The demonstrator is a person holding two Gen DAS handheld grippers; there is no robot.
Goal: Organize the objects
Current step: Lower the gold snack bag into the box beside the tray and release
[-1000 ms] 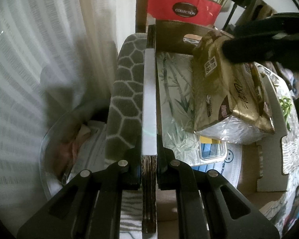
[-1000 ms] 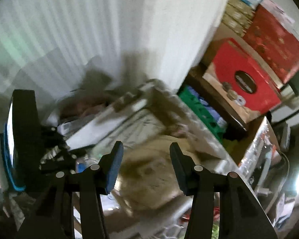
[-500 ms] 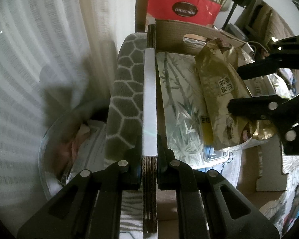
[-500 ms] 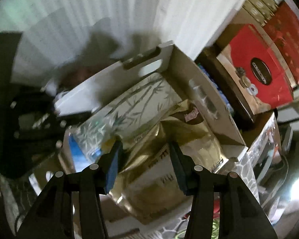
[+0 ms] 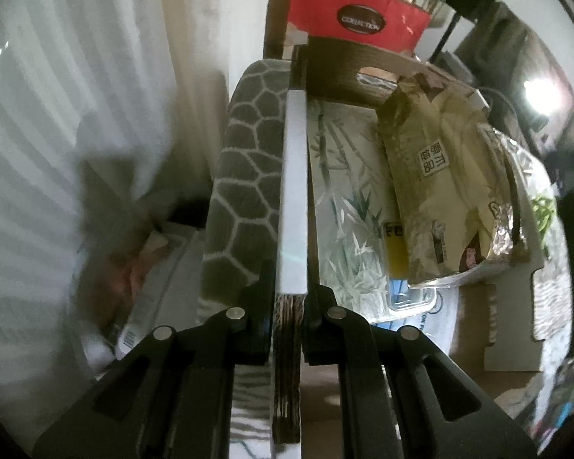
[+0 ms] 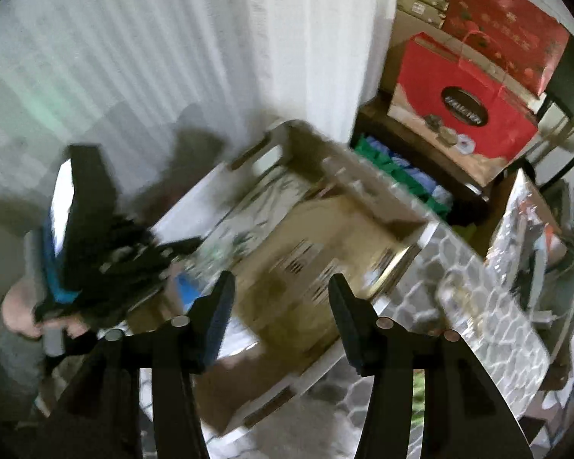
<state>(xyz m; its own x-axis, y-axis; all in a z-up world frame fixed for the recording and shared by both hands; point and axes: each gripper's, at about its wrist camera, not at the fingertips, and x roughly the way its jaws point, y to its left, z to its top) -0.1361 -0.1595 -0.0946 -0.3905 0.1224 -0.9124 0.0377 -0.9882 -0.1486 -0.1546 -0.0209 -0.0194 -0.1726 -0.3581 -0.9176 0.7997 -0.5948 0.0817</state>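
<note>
Cardboard box [image 5: 367, 72] holds bamboo-print pack [image 5: 344, 199] and gold bag [image 5: 440, 191]; left tool [image 5: 289, 306] clamps its wall, right tool [image 6: 281, 298] closing, empty.

Inside the open cardboard box [image 5: 363, 72], against its left wall [image 5: 292, 199], a flat pack printed with bamboo leaves [image 5: 344, 199]; leaning on that pack's right side, a crinkled gold foil bag [image 5: 440, 176]. Clamped on the top edge of the left wall, the left gripper [image 5: 287, 306]. Outside that wall, to the left, a grey cushion with a pale hexagon pattern [image 5: 245, 191]. Behind the box, a red paper gift bag with a black oval label [image 5: 359, 19]. Above the box, apart from the bag, the closing right gripper [image 6: 281, 298].
</note>
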